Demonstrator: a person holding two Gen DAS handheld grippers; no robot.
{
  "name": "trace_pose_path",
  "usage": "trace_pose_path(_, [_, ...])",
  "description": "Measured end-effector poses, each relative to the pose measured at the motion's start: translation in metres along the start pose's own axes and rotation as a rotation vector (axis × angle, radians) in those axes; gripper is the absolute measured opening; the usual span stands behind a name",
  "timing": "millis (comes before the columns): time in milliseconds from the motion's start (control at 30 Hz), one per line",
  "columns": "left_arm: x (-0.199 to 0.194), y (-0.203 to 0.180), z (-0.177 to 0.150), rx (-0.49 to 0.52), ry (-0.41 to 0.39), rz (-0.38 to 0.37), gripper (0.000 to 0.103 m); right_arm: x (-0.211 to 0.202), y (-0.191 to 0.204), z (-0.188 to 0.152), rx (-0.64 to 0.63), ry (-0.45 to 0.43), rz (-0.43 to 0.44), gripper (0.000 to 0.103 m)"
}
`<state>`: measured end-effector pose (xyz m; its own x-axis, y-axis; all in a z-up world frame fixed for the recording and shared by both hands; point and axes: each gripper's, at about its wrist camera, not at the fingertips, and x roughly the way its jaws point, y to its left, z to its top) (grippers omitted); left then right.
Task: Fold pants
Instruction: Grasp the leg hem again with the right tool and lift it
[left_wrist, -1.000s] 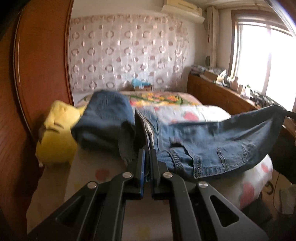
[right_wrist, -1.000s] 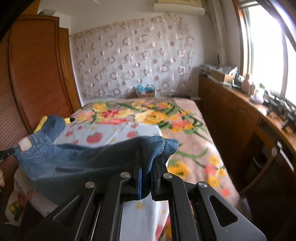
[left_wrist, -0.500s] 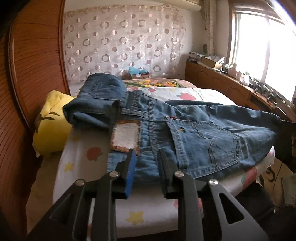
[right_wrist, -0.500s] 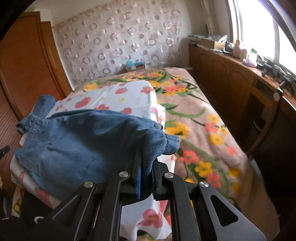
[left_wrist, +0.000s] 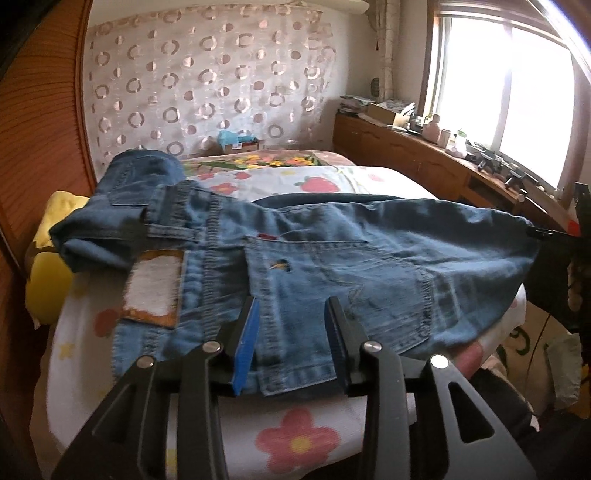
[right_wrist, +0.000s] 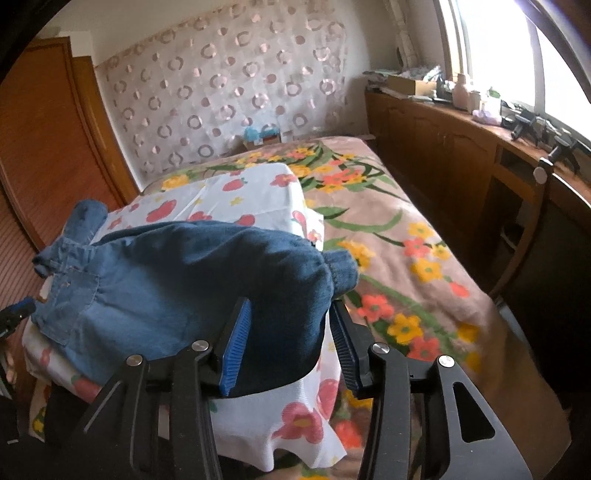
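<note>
Blue jeans (left_wrist: 369, 258) lie spread across a white flowered cloth (left_wrist: 303, 443) on the bed, back pocket and white waist label (left_wrist: 155, 284) facing up. My left gripper (left_wrist: 291, 332) hovers over the near waistband edge. Its jaws are opening and the denim lies under and between them, not pinched. In the right wrist view the jeans (right_wrist: 166, 280) end in a folded dark bulk. This bulk sits between the jaws of my right gripper (right_wrist: 291, 332), which are opening with the pads (right_wrist: 236, 336) coming off the cloth. The left gripper's blue tip (right_wrist: 14, 314) shows at the far left edge.
A second bundle of denim (left_wrist: 110, 206) and a yellow cushion (left_wrist: 48, 258) lie at the back left by the wooden wardrobe (left_wrist: 37, 129). A pink floral bedspread (right_wrist: 406, 240) covers the bed's right side. A cluttered wooden cabinet (right_wrist: 461, 155) runs under the window.
Both grippers held the jeans shut and raised a second ago. They have come down, the jeans have settled flat on the cloth, and both pairs of jaws have spread apart.
</note>
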<state>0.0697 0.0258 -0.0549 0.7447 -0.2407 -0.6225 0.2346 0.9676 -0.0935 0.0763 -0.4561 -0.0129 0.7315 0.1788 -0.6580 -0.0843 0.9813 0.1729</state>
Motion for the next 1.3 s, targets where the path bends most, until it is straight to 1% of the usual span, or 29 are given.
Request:
trace_pose_path(133, [0.005,-0.012,0.004,0.016,0.002,-0.013,0.034,-0.005,-0.004,0.001,0.01,-0.025,0.004,0.044])
trace_pose_path(167, [0.006,-0.014,0.005,0.019,0.003,-0.018,0.034,-0.005,-0.005,0.0,0.013,-0.029,0.006,0.034])
trace_pose_path(233, [0.008,-0.02,0.007,0.025,0.002,-0.025,0.034,-0.003,-0.005,0.0,0.01,-0.016,0.01,0.021])
trace_pose_path(400, [0.01,-0.029,0.009,0.024,-0.001,-0.045,0.034,0.006,-0.004,0.0,0.011,0.014,0.0,0.019])
trace_pose_path(500, [0.012,-0.032,0.007,0.024,0.005,-0.052,0.034,0.003,-0.008,0.0,0.036,-0.005,0.02,0.019])
trace_pose_path(533, [0.013,-0.033,0.006,0.023,0.007,-0.052,0.034,0.0,-0.007,0.001,0.029,-0.016,0.017,0.015])
trace_pose_path(567, [0.013,-0.033,0.005,0.02,0.01,-0.053,0.034,-0.001,-0.005,0.001,0.021,-0.025,0.014,0.006])
trace_pose_path(600, [0.014,-0.034,0.005,0.016,0.012,-0.054,0.034,-0.004,-0.003,0.001,0.007,-0.037,0.018,0.006])
trace_pose_path(667, [0.014,-0.034,0.004,0.009,0.011,-0.054,0.034,-0.008,0.002,0.004,0.001,-0.059,0.03,0.002])
trace_pose_path(833, [0.011,-0.031,0.003,0.005,0.004,-0.055,0.034,-0.028,0.023,0.027,-0.047,-0.146,0.055,0.001])
trace_pose_path(1067, [0.001,-0.022,0.005,-0.021,-0.018,-0.041,0.034,-0.053,0.077,0.079,-0.162,-0.251,0.11,0.001])
trace_pose_path(1167, [-0.005,-0.017,0.007,-0.032,-0.029,-0.034,0.034,-0.056,0.103,0.095,-0.209,-0.266,0.151,0.001])
trace_pose_path(1300, [-0.016,-0.01,0.009,-0.043,-0.051,-0.02,0.034,-0.045,0.148,0.107,-0.291,-0.252,0.203,0.001])
